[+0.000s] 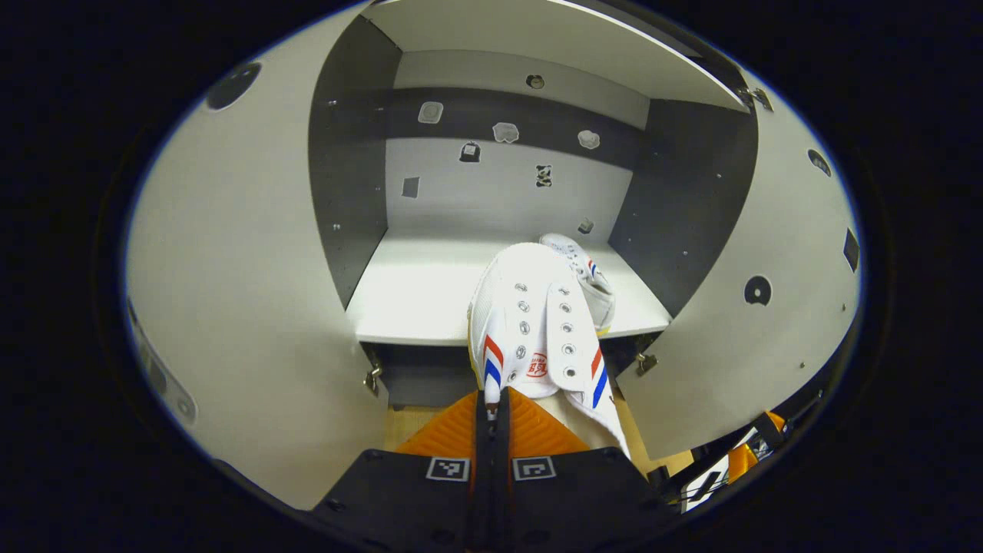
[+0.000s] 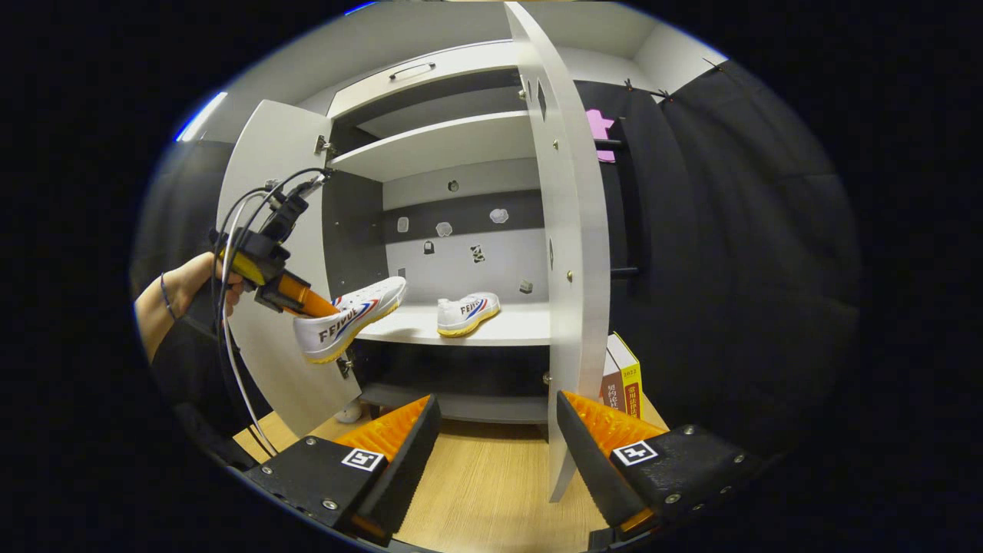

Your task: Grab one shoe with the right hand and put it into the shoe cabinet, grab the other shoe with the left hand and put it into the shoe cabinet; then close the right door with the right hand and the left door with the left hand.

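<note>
The left claw (image 1: 491,399) is squeezed tight on one shoe (image 1: 530,330). The shoe points toe first at the shelf (image 1: 415,292) of the shoe cabinet (image 1: 353,192), its toe just over the shelf's front edge. The other shoe (image 2: 467,313) lies on that shelf. The right claw (image 2: 495,426) is wide open, holding nothing, near the right door (image 2: 572,230).

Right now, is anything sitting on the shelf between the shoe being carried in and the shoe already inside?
No. In the right gripper view, bare shelf lies between the carried shoe, clamped by the left gripper, and the placed shoe.
</note>
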{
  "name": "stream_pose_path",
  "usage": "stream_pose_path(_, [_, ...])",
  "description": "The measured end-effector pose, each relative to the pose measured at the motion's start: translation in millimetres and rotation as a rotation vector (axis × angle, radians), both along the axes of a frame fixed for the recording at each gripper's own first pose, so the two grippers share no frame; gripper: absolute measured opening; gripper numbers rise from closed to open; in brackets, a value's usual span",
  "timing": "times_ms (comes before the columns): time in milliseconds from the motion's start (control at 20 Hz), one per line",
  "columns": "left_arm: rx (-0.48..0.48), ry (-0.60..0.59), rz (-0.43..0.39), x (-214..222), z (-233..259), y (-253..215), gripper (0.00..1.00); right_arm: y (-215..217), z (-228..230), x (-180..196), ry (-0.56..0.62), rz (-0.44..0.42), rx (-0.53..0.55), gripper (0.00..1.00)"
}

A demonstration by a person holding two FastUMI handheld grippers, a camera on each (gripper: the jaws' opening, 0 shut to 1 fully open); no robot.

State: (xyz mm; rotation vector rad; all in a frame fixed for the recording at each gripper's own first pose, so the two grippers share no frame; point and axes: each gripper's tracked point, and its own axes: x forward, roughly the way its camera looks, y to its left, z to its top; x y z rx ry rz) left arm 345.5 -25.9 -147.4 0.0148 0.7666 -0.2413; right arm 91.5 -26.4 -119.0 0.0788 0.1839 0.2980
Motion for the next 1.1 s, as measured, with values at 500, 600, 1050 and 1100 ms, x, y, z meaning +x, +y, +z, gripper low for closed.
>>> stream_pose_path(500, [0.021, 0.105, 0.004, 125.0, -49.9, -33.3, 0.06, -3.0, 25.8, 3.0, -0.053, -0.137, 0.009, 0.92])
stream_pose_path(600, [0.053, 0.13, 0.023, 140.4, -69.2, -28.7, 0.06, -3.2, 25.2, 2.4, -0.051, -0.157, 0.013, 0.92])
stream_pose_path(1050, [0.086, 0.181, 0.039, 152.1, -96.0, -25.2, 0.07, 1.8, 26.1, 6.0, -0.03, -0.156, 0.019, 0.93])
stream_pose_path(1100, [0.083, 0.18, 0.045, 150.7, -95.4, -24.9, 0.07, 2.5, 27.0, 5.7, -0.033, -0.153, 0.017, 0.93])
